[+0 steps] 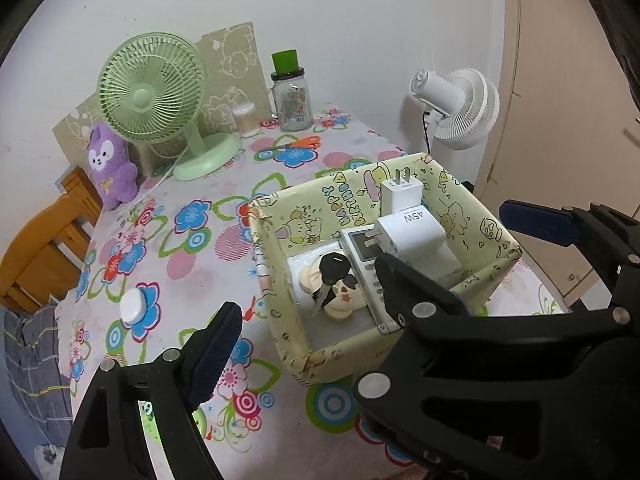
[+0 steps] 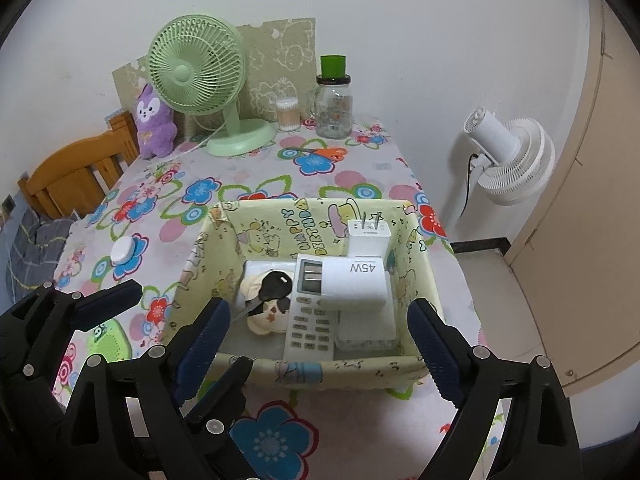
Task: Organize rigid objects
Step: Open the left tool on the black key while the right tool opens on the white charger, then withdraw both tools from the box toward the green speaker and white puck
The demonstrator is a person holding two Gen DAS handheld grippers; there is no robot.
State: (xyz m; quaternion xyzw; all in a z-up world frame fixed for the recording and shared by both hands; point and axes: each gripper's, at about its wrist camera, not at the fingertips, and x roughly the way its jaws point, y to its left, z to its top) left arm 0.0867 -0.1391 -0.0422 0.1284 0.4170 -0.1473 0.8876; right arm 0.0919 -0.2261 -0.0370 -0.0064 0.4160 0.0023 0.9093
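Fingers of both grippers spread wide, holding nothing, hovering at box near edge. Remote, chargers, key already inside. White cap remaining on tabletop; next likely: left gripper reach for it.

Both views evenly lit by soft, diffuse indoor light w/ no hard glare; only faint shadows, e.g. inside the pale yellow cartoon-print storage box and under the mint-green plastic desk fan. Strong fisheye bending twd edges, black vignette in corners. Centre is sharp, "45W" on the white charger block is legible; close-up black tool arms look slightly soft.
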